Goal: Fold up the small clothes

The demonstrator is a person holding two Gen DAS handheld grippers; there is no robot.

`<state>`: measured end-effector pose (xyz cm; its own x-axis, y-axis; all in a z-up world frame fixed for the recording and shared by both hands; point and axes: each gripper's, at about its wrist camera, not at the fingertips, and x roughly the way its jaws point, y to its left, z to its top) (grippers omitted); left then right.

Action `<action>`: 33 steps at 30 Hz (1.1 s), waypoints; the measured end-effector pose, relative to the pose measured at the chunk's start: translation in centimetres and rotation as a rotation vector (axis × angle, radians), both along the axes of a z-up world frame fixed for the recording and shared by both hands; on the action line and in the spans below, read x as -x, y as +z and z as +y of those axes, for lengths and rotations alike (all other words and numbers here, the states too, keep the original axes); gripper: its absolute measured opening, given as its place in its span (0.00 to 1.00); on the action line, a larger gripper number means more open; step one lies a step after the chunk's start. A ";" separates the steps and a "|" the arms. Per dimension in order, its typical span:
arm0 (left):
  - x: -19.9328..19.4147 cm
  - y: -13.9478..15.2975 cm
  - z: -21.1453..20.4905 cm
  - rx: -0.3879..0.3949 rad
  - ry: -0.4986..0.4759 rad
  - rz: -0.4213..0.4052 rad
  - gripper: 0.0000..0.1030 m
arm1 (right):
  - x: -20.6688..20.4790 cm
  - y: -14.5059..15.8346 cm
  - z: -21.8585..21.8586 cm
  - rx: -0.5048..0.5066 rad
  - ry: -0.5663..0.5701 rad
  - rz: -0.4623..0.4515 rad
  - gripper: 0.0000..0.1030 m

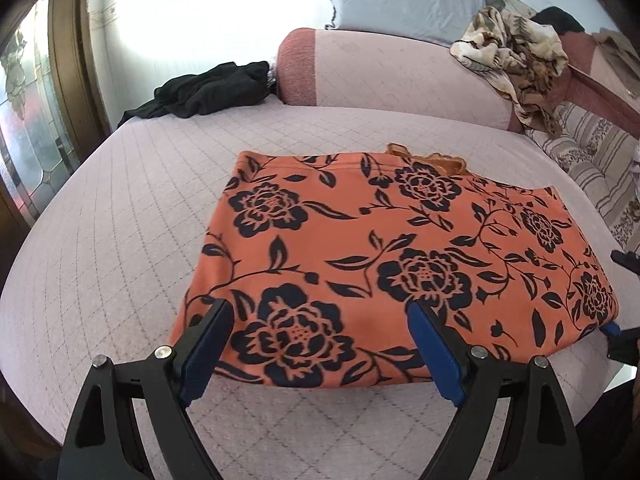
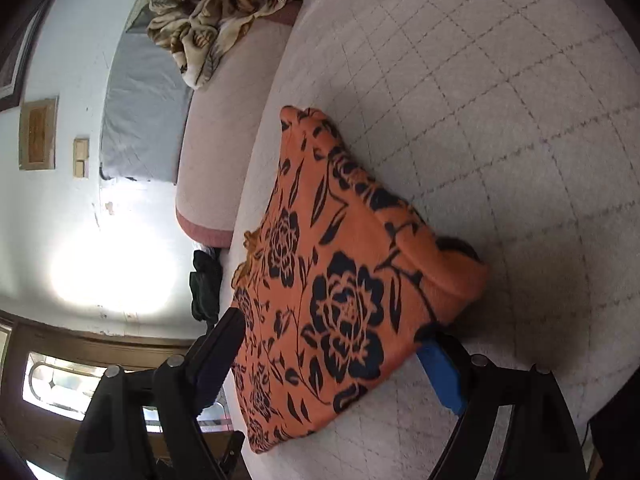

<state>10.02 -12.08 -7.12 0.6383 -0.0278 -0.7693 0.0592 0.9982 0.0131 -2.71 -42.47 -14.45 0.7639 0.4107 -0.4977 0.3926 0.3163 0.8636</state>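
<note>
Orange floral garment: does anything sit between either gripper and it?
Nothing visible does. The left gripper is open over the orange floral garment at its near edge; the right gripper is open around one corner. The black cloth lies far off.

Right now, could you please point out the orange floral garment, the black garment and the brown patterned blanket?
orange floral garment [image 1: 360, 240]: left wrist view, middle of its top layer.
black garment [image 1: 208, 92]: left wrist view, centre of the crumpled heap.
brown patterned blanket [image 1: 516, 56]: left wrist view, middle of the bunched folds.
</note>
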 end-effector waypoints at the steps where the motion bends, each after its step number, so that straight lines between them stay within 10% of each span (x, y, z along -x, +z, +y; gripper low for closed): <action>1: -0.3 0.0 -0.7 -0.007 -0.010 0.001 0.86 | -0.3 0.0 -0.4 0.002 -0.017 -0.001 0.84; 8: -3.4 -3.9 -4.3 -0.060 -0.038 0.130 0.86 | -1.4 0.6 -0.5 0.094 0.017 0.003 0.73; 15: -3.4 -0.9 -5.2 0.006 -0.035 0.036 0.86 | -1.4 0.9 0.2 0.151 0.019 0.010 0.75; 21: -4.5 -3.2 -7.5 -0.109 -0.080 0.076 0.89 | -2.6 1.2 0.9 0.233 0.038 0.033 0.77; 24: -4.3 -1.2 -7.2 0.005 -0.099 0.034 0.89 | -2.6 1.4 1.0 0.246 0.043 0.036 0.77; 29: -6.0 -4.3 -8.2 -0.054 -0.112 0.126 0.92 | -2.9 1.6 1.5 0.289 0.052 0.050 0.77; 33: -5.2 -1.4 -7.6 0.014 -0.096 0.072 0.92 | -3.1 2.0 1.4 0.303 0.059 0.049 0.77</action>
